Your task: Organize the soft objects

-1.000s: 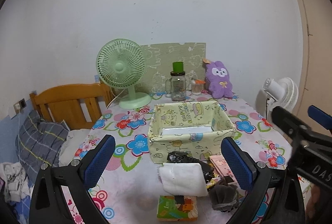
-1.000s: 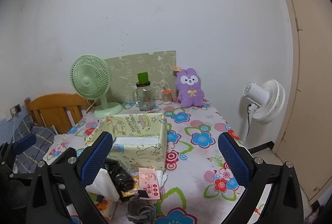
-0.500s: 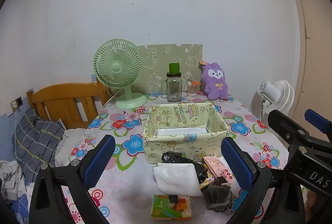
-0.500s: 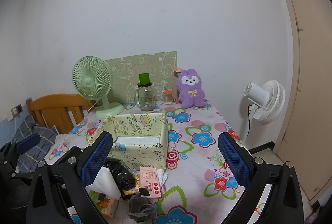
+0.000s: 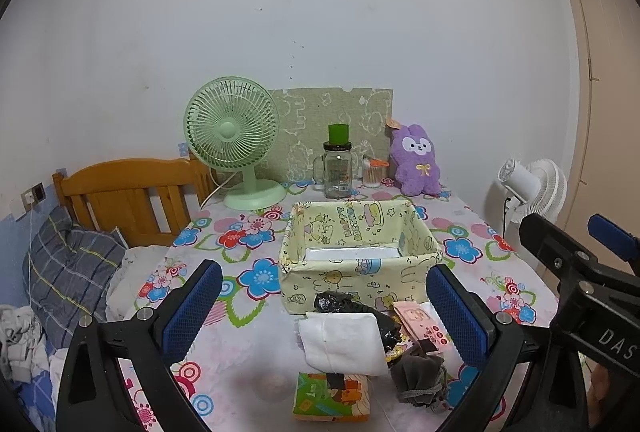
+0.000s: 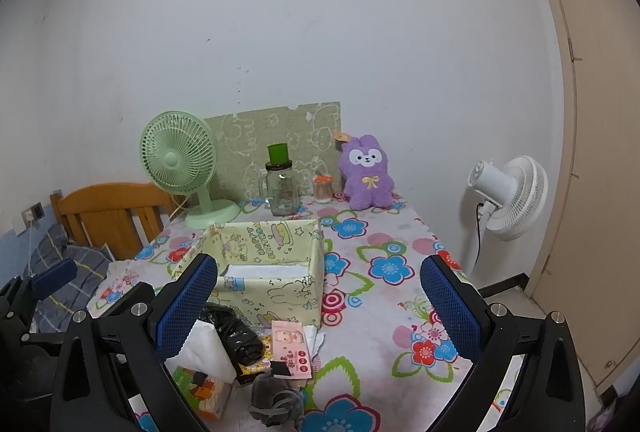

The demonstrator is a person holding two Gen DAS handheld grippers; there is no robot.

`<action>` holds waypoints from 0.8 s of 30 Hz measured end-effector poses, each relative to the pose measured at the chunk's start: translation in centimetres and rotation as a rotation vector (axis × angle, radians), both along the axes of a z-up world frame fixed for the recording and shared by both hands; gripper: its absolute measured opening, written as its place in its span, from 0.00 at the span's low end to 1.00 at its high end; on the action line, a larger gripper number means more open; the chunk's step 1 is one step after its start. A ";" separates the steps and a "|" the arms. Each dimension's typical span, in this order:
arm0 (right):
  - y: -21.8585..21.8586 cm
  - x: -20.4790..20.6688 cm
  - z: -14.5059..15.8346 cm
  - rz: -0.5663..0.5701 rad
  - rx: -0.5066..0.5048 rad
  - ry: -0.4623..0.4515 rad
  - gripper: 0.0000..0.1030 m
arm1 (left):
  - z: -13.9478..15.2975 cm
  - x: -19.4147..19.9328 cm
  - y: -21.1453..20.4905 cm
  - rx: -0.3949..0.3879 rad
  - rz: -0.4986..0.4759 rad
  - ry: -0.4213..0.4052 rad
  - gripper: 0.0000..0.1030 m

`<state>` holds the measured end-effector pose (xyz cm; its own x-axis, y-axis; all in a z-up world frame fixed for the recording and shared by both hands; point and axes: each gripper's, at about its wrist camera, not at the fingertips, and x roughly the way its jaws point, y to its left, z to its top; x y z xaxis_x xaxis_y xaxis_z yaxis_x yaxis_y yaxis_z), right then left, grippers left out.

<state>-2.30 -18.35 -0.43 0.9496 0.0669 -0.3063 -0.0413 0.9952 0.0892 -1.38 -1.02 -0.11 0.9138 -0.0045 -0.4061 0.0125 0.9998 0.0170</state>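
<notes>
- Looking along your left gripper (image 5: 324,306), you have its fingers (image 5: 192,308) spread wide with nothing between them, held above the near end of the desk (image 5: 248,344).
- Between the two blue pads, low in this view, lies the pile of soft things: a folded white cloth (image 5: 344,342), a crumpled black bag (image 5: 348,306) just beyond it, a pink packet (image 5: 418,322) toward the right finger, and a grey pouch (image 5: 420,376) nearest you on that side.
- A green and orange tissue pack (image 5: 332,396) sits just under the white cloth, close to your side.
- Straight ahead past the pile stands the yellow fabric box (image 5: 356,256), open at the top, touching or nearly touching the black bag.
- Beyond the box you can see a green fan (image 5: 232,140), a glass jar (image 5: 337,172) and a purple plush (image 5: 418,160) against the wall.
- Your right gripper (image 6: 318,308) shows the same spread: fingers (image 6: 450,308) wide apart, gripping nothing.
- From this view the pile sits by the left finger: white cloth (image 6: 208,346) partly behind its pad, black bag (image 6: 234,332) beside it, pink packet (image 6: 290,348) toward the middle, grey pouch (image 6: 276,394) nearest you.
- The fabric box (image 6: 272,260) stands just beyond the left fingertip; the bare flowered desk (image 6: 384,312) fills the space toward the right finger.
</notes>
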 end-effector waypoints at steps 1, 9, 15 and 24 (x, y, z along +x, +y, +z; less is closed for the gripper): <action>0.0 0.0 0.0 0.001 0.000 0.001 1.00 | 0.0 0.0 0.0 -0.001 0.001 -0.001 1.00; 0.1 0.1 0.0 -0.001 0.005 0.007 1.00 | -0.1 -0.2 0.1 -0.012 0.013 0.000 1.00; 0.2 0.1 -0.3 -0.002 0.002 0.018 1.00 | -0.4 -0.1 -0.1 -0.010 0.013 0.010 1.00; 0.4 1.0 -1.7 0.002 -0.006 0.057 1.00 | -2.1 0.5 0.3 -0.021 0.002 0.030 1.00</action>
